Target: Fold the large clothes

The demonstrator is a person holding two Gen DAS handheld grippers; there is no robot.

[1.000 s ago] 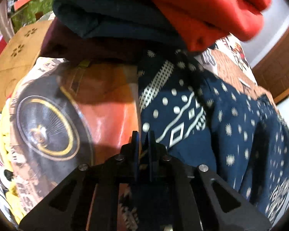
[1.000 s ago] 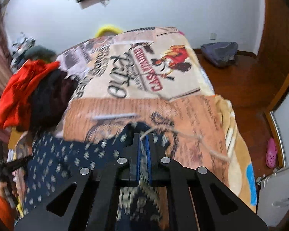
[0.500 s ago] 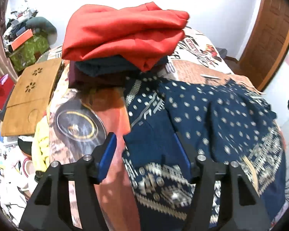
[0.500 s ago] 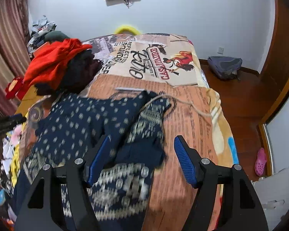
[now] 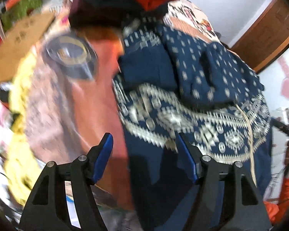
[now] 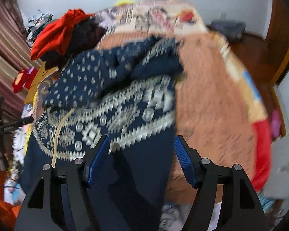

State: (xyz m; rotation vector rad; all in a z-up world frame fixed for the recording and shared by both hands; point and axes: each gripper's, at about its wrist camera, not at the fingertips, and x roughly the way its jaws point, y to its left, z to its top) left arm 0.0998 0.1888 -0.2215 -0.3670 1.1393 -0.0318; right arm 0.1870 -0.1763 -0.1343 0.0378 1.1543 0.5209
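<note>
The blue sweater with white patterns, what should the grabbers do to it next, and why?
Probably bring both down to pinch the near plain hem. The left gripper and right gripper are open and empty above the blue sweater, whose sleeves already lie folded over its body, so the bottom half is likely next.

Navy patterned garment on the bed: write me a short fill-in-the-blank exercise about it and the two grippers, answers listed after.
1. The left gripper has its jaws ____.
2. The navy patterned garment lies on the ____.
3. The pile of clothes beyond the garment has a ____ piece on top.
4. The right gripper holds ____.

Answers: open; bed; red; nothing
</note>
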